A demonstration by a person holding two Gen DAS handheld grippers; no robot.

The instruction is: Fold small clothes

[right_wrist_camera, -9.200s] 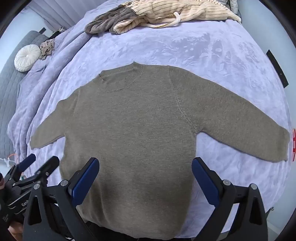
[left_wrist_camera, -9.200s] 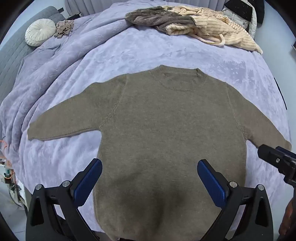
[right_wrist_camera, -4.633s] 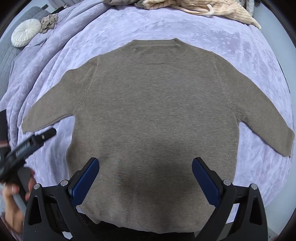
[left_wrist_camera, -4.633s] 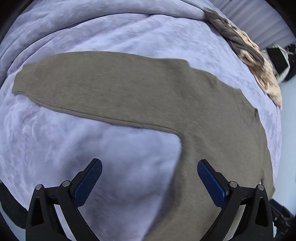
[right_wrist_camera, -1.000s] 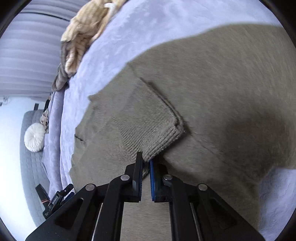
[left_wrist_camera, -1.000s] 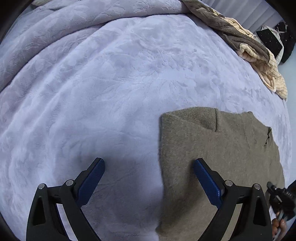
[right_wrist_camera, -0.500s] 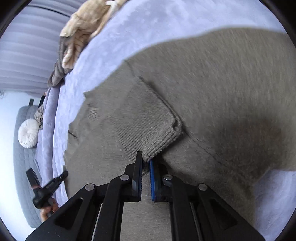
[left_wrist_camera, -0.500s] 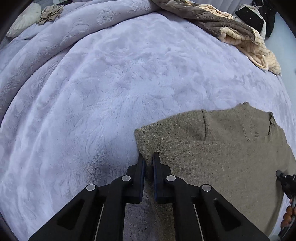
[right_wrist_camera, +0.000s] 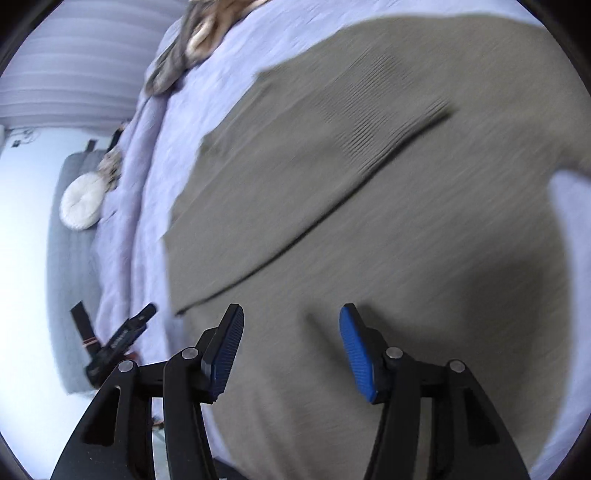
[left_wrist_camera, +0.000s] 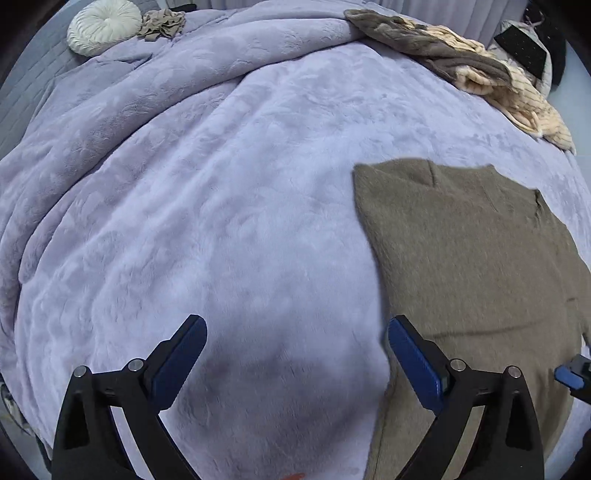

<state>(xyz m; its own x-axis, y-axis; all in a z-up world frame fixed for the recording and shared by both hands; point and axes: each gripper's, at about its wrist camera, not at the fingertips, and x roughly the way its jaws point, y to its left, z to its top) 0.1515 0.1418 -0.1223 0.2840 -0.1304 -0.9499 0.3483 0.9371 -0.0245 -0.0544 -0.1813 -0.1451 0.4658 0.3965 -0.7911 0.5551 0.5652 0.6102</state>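
**Sweater lies folded on the bed, both grippers open**

The brown sweater (left_wrist_camera: 469, 258) lies flat on the lavender blanket (left_wrist_camera: 221, 184), long axis running away from the cameras, folded left edge straight. The left gripper (left_wrist_camera: 295, 354) hovers over bare blanket beside that edge, jaws wide. The right gripper (right_wrist_camera: 291, 343) hangs over the sweater, jaws apart, empty.

Lavender blanket (left_wrist_camera: 229, 192), round cream cushion (left_wrist_camera: 104, 26), heaped clothes (left_wrist_camera: 461, 70) behind.

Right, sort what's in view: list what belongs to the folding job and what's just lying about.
Job in hand:
- brown sweater, partly folded
- left gripper, open
- right gripper, open

Lying about:
- clothes pile
- round white cushion
- crumpled beige cloth
- lilac blanket underneath
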